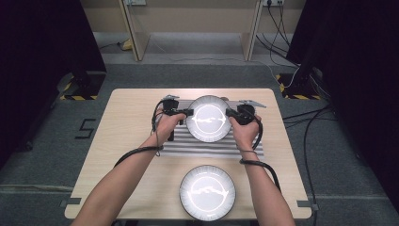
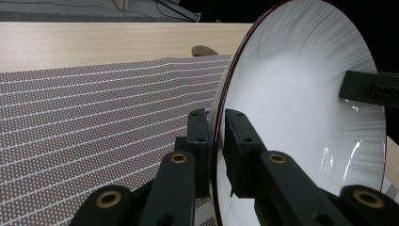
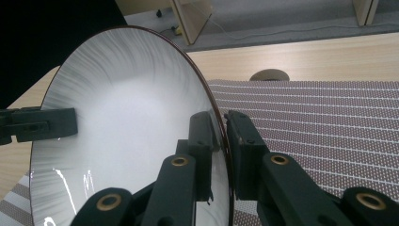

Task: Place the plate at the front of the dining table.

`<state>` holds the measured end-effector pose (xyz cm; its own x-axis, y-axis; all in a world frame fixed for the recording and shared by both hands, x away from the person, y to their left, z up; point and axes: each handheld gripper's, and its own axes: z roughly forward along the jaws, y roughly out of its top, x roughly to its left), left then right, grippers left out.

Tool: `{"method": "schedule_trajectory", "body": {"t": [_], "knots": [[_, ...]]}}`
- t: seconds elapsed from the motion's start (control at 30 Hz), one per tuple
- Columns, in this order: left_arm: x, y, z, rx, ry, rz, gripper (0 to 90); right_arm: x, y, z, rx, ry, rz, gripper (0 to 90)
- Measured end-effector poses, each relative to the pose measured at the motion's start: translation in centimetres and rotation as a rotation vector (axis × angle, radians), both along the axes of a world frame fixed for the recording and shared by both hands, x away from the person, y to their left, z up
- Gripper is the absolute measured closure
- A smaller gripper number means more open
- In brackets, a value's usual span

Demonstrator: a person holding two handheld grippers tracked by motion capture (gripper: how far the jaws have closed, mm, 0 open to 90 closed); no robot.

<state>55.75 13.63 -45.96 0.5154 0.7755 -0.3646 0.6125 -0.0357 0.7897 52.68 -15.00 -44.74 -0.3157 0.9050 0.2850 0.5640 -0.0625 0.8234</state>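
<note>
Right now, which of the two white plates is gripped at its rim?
The far plate over the striped mat: the left gripper and right gripper clamp its opposite edges. The near plate lies untouched by the table's front edge.

white plate (image 1: 208, 118) | dark-rimmed, glossy | held over striped mat (image 1: 202, 146) | clamped at both rim edges

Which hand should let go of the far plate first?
Hard to pick: the left hand-held gripper and right hand-held gripper both clamp the far plate's rim above the striped mat. Probably neither alone.
</note>
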Motion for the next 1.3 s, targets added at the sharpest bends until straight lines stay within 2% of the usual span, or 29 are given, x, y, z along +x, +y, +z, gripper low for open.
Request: {"method": "schedule_trajectory", "body": {"t": [0.43, 0.47, 0.63, 0.9, 1.3], "knots": [[0.5, -0.2, -1.2, 0.010, 0.041, 0.017, 79.9, 0.5, 0.1, -1.1, -0.008, 0.036, -0.008, 80.8], [0.6, -0.1, -1.4, 0.010, 0.052, 0.021, 79.9, 0.6, 0.2, -1.3, -0.006, 0.052, -0.012, 80.8], [0.7, -0.1, -1.7, 0.016, 0.061, 0.023, 79.9, 0.8, 0.3, -1.7, -0.007, 0.067, -0.015, 80.6], [1.0, -0.2, -2.6, 0.018, 0.090, 0.041, 79.5, 1.1, 0.6, -2.4, -0.023, 0.079, -0.019, 80.5], [1.5, -0.6, -3.0, 0.036, 0.110, 0.059, 79.4, 1.8, 0.4, -3.0, -0.008, 0.095, -0.048, 81.1]]}}
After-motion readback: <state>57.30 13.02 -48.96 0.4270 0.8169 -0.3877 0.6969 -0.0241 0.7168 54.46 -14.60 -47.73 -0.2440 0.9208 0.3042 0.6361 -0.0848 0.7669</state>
